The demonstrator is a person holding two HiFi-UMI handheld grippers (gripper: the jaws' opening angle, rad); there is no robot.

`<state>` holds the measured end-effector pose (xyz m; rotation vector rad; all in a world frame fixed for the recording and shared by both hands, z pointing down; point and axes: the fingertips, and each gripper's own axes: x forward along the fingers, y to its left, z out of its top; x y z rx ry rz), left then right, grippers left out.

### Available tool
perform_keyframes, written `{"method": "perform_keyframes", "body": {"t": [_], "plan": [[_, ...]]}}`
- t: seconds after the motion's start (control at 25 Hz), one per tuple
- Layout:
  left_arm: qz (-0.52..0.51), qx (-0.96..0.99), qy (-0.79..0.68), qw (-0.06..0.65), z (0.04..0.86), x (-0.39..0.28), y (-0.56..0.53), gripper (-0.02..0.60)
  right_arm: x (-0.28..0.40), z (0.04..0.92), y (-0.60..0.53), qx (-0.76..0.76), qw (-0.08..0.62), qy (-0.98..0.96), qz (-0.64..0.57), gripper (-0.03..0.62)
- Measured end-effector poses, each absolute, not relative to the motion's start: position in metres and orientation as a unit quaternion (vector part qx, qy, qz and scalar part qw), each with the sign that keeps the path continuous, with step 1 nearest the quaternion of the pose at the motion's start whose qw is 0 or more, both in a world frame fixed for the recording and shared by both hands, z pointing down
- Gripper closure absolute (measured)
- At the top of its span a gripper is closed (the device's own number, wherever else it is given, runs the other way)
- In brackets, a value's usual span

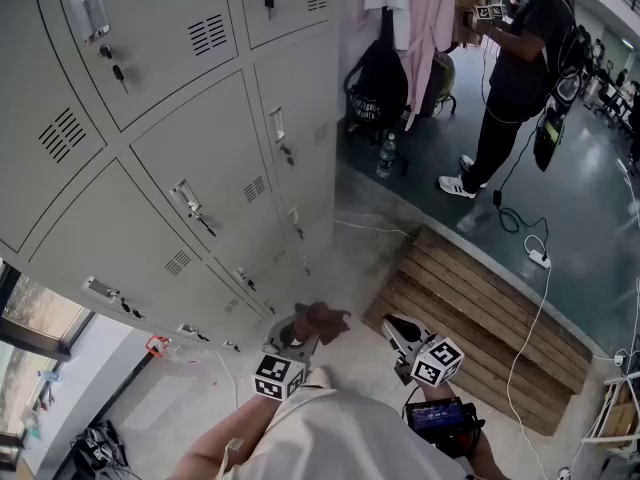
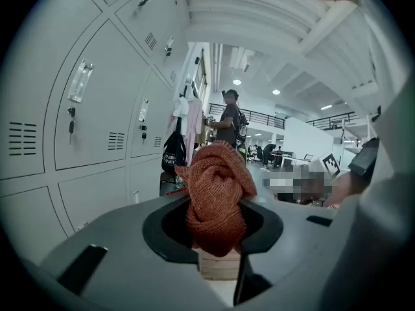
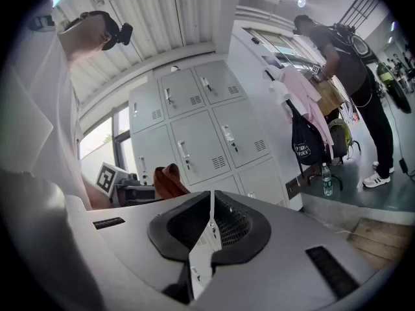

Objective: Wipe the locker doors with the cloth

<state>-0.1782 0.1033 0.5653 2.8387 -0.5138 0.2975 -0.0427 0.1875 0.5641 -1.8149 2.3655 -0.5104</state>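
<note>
Left tongs (image 1: 299, 337): jaws clamped on a rust-red knitted cloth (image 1: 322, 319). The cloth is bunched into a knot above the jaws, and its lower end is hidden between them. In the left gripper view the cloth (image 2: 217, 193) fills the gap of the tongs (image 2: 217, 233) and blocks the middle of that view.

Right tongs (image 1: 399, 334): jaws closed to a thin slit with nothing held, as the right gripper view (image 3: 210, 229) confirms.

The grey locker doors (image 1: 205, 183) run along the left, and the frame cuts off the upper rows. The bottom row is partly covered by the cloth and the left tongs. The cloth is near the lowest doors, but contact cannot be confirmed. In the left gripper view the doors stand to its left, apart from it.

The wearer's own shirt and arms hide the floor directly below.

A bare strip of concrete floor (image 1: 372, 230) lies between the locker bank and a slatted wooden pallet (image 1: 480, 318). The pallet's near corner is just beside the right tongs. Further along, a black backpack (image 1: 378, 86) hangs at the end of the lockers, with a water bottle (image 1: 386, 156) below it. A standing person (image 1: 520, 78) is well apart.
</note>
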Motion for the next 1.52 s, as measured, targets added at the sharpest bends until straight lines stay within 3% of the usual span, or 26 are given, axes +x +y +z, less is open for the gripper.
{"method": "perform_keyframes", "body": {"t": [0.2, 0.56, 1.32, 1.52], "plan": [[0.092, 0.974, -0.182, 0.099, 0.557, -0.181, 0.042, 0.469, -0.049, 0.556, 0.123, -0.59, 0.054, 0.79, -0.157, 0.565], [0.092, 0.964, -0.217, 0.123, 0.561, -0.183, -0.02, 0.469, -0.059, 0.557, 0.057, -0.561, 0.04, 0.809, -0.173, 0.565], [0.123, 0.921, -0.344, 0.136, 0.557, -0.084, -0.092, 0.469, 0.062, 0.551, -0.024, -0.481, 0.072, 0.856, -0.177, 0.565], [0.132, 0.889, -0.42, 0.129, 0.554, -0.086, -0.128, 0.469, 0.095, 0.556, -0.041, -0.464, 0.087, 0.861, -0.191, 0.565]]}}
